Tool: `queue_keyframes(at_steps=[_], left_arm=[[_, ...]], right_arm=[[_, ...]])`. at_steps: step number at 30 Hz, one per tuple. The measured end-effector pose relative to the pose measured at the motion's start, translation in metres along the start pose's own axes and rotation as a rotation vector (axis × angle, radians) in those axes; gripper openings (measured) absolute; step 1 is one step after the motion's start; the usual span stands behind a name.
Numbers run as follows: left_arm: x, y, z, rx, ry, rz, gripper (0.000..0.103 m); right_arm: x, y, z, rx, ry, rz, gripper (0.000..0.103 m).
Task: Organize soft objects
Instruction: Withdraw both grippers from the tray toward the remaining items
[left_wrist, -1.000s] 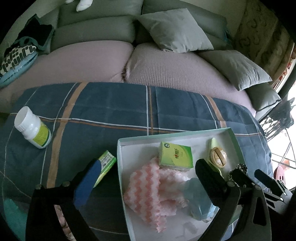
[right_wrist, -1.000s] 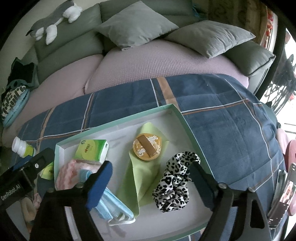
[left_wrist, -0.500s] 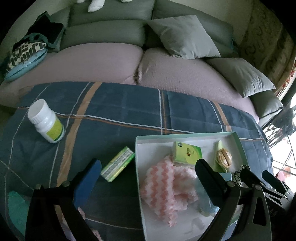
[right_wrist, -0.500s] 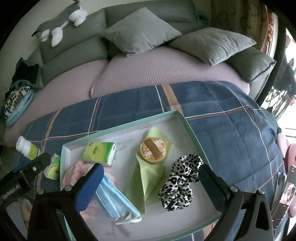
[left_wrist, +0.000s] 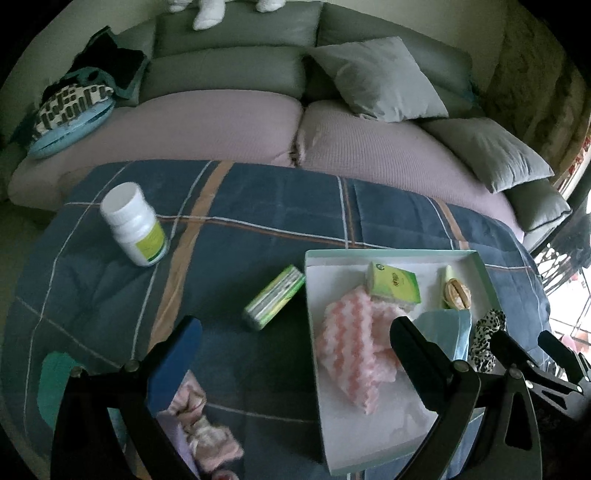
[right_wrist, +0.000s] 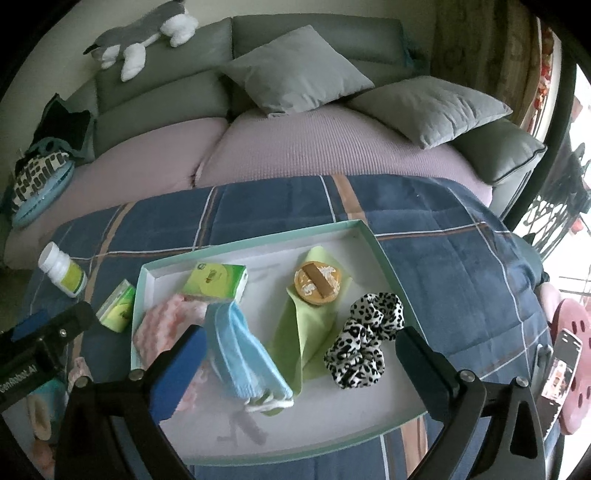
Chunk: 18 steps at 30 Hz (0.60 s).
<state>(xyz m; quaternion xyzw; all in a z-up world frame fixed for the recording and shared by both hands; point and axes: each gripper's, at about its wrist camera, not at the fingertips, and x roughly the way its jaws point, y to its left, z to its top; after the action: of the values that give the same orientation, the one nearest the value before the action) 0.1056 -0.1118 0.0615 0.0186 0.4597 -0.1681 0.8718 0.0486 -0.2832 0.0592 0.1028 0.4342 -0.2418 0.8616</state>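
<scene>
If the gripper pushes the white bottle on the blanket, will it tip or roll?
The white bottle stands upright, tall and narrow, on the soft, quilted blanket, so a high push would probably tip it. Being round, it may then roll. It looks like light plastic; how full it is cannot be seen.

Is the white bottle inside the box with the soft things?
No, the white bottle stands on the blue blanket, well outside the box.

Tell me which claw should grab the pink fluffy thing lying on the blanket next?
Probably the left claw. The pink fluffy thing lies outside the tray, right below its open fingers. The right claw hangs open over the tray, farther away.
</scene>
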Motion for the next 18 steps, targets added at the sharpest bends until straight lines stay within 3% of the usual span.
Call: queue_keyframes(at_steps=[9,18], left_arm=[[-0.02,0.018,-0.019,-0.032,-0.018,0.028,0.101],[-0.03,0.037,-0.048,-0.05,0.033,0.012,0.101]], right_arm=[[-0.01,0.017,-0.024,-0.036,0.004,0.02,0.103],[-0.02,0.042,-0.046,-0.089,0.017,0.116,0.103]])
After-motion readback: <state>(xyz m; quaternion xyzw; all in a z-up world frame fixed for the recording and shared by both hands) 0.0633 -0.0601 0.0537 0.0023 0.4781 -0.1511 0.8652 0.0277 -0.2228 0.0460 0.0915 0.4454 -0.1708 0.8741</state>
